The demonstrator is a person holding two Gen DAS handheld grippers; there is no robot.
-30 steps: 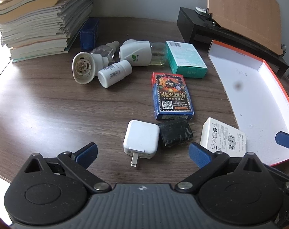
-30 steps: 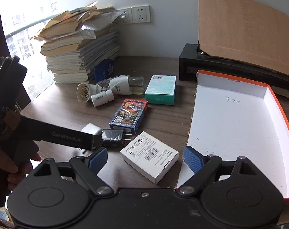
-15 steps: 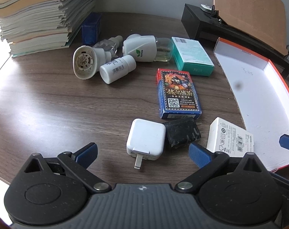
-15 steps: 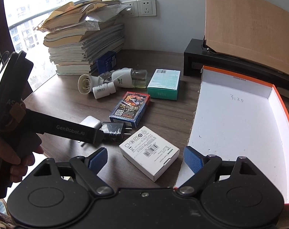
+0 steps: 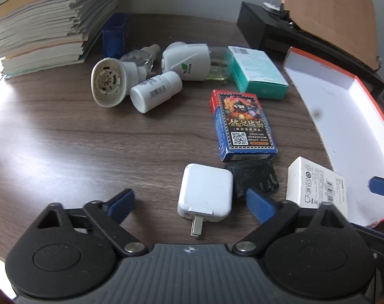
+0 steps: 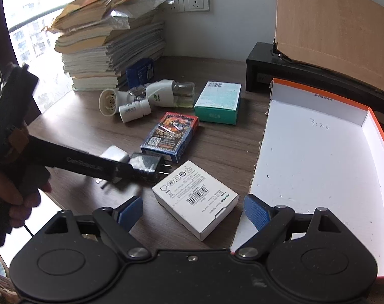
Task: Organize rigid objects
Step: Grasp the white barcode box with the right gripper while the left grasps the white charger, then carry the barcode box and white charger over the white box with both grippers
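Note:
A white charger (image 5: 205, 192) lies prongs toward me between the jaws of my left gripper (image 5: 192, 202). The jaws are closing, and the blue pads stand clear of it on both sides. A black charger (image 5: 252, 179) touches its right side, by the right pad. Behind them are a blue card box (image 5: 242, 124), a teal box (image 5: 257, 72), a white pill bottle (image 5: 155, 91) and two white plug-in vaporisers (image 5: 189, 60). My right gripper (image 6: 194, 210) is open around the near end of a white labelled box (image 6: 194, 197), without touching it. The orange-rimmed white tray (image 6: 318, 164) lies to the right.
A tall stack of books (image 6: 108, 50) fills the back left, with a small blue box (image 6: 140, 72) beside it. A black stand (image 6: 267, 76) bearing a cardboard sheet sits behind the tray. A hand (image 6: 12, 195) holds the left tool at the table's left edge.
The left gripper's jaws have drawn slightly inward around the white charger. Both hands have stayed nearly in place, and no object has moved.

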